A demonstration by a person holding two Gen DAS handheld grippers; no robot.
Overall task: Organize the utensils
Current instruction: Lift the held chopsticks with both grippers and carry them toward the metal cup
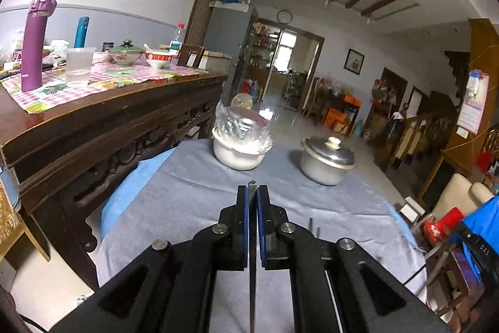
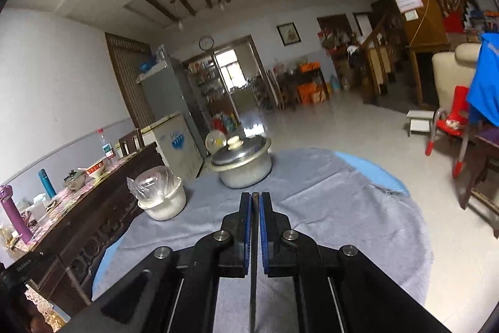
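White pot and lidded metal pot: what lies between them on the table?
Only bare grey cloth lies between white pot and metal pot; both wrist views show it.

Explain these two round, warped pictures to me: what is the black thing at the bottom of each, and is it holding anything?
Each picture comes from a wide-angle camera on a hand-held gripper, looking forward along its two fingers; no robot arm is involved. One view is from the left gripper, the other from the right gripper. Both are shut, each on a thin metal utensil seen edge-on, so I cannot tell what kind. Ahead, on the grey cloth, stand a white pot with a plastic bag in it and a lidded metal pot. Two thin metal pieces lie on the cloth.
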